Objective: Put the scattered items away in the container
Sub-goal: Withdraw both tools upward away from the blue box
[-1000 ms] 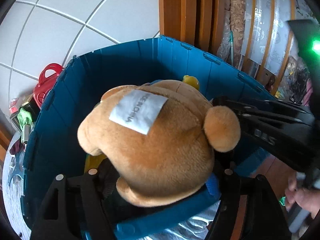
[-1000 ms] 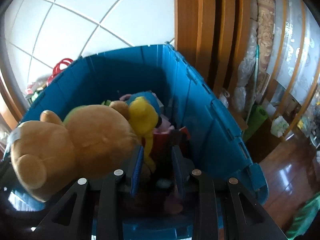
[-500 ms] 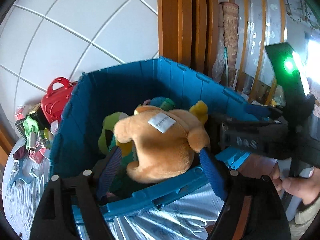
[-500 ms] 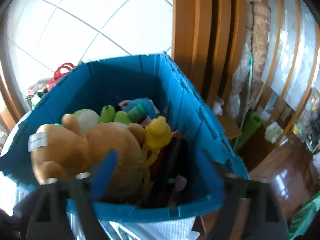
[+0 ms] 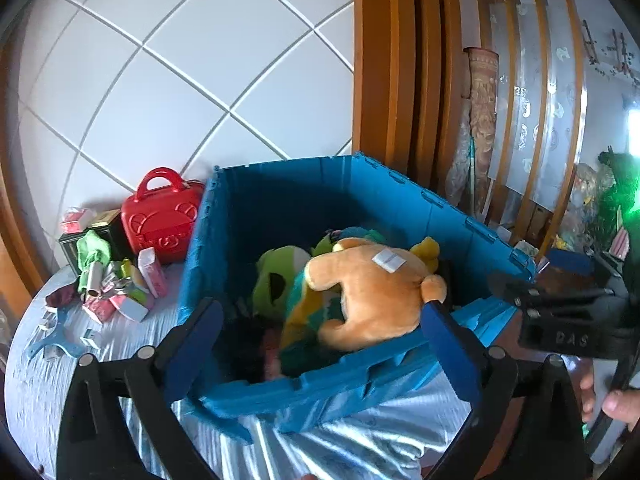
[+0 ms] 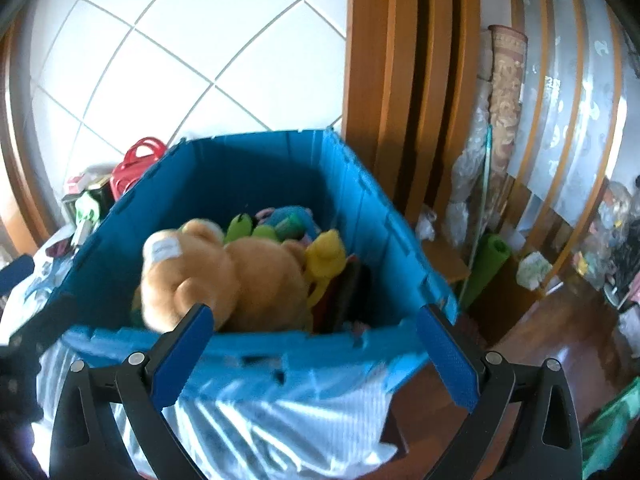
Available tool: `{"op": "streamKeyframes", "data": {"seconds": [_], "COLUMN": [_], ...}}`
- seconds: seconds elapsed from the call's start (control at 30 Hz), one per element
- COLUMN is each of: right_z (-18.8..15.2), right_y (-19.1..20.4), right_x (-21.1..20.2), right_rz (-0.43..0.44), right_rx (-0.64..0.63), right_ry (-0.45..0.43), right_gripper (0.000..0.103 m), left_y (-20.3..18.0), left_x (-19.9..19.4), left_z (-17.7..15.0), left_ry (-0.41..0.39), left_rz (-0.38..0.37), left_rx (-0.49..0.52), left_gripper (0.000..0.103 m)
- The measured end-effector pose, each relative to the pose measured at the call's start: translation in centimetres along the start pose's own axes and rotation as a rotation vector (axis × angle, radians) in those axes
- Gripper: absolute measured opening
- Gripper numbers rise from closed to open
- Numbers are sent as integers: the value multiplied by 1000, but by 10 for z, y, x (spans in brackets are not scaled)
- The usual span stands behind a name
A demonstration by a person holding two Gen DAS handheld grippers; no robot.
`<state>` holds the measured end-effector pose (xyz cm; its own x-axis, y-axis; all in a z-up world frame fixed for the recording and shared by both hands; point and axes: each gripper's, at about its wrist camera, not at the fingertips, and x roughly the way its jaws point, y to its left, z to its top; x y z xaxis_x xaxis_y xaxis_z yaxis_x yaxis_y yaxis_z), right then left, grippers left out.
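Note:
A brown teddy bear (image 5: 372, 292) (image 6: 224, 276) lies loose on top of other plush toys inside the blue crate (image 5: 280, 200) (image 6: 248, 172), beside a yellow plush (image 5: 428, 248) (image 6: 326, 258) and a green one (image 5: 276, 276). My left gripper (image 5: 320, 332) hangs above the crate's near rim. Its jaws are opening wide and nothing is between them. My right gripper (image 6: 316, 320) is likewise back from the near rim, its jaws opening and empty. Its black body (image 5: 568, 320) also shows at the right of the left wrist view.
Left of the crate lie a red toy case (image 5: 160, 216), several small boxes (image 5: 120, 292) and a blue flat piece (image 5: 56, 342) on the silvery cloth (image 5: 360, 440). A wooden door frame (image 6: 384, 80) stands behind. A green roll (image 6: 488, 264) and wood floor are at the right.
Both grippers let go of the teddy bear and opened wide. They pulled back and up from the crate. The bear dropped onto the toys inside.

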<state>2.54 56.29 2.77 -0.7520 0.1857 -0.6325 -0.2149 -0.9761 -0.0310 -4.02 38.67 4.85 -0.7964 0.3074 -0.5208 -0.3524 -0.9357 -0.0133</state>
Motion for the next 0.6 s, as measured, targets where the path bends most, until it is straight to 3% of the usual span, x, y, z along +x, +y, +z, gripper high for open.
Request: {"op": "streamKeyframes", "data": {"seconds": [0.2, 0.6], "right_z": [-12, -12], "right_y": [23, 48], "right_x": [-24, -51], "right_rz": [-36, -62], "right_rx": [-8, 4], "right_ry": [19, -26], "right_gripper": [103, 103], "left_y": [17, 29], "left_x": [-12, -27], "left_z": [-4, -1], "left_ry": [59, 68], "left_rz": [-32, -56], "left_rx": [-3, 12], "left_gripper": [102, 102]}}
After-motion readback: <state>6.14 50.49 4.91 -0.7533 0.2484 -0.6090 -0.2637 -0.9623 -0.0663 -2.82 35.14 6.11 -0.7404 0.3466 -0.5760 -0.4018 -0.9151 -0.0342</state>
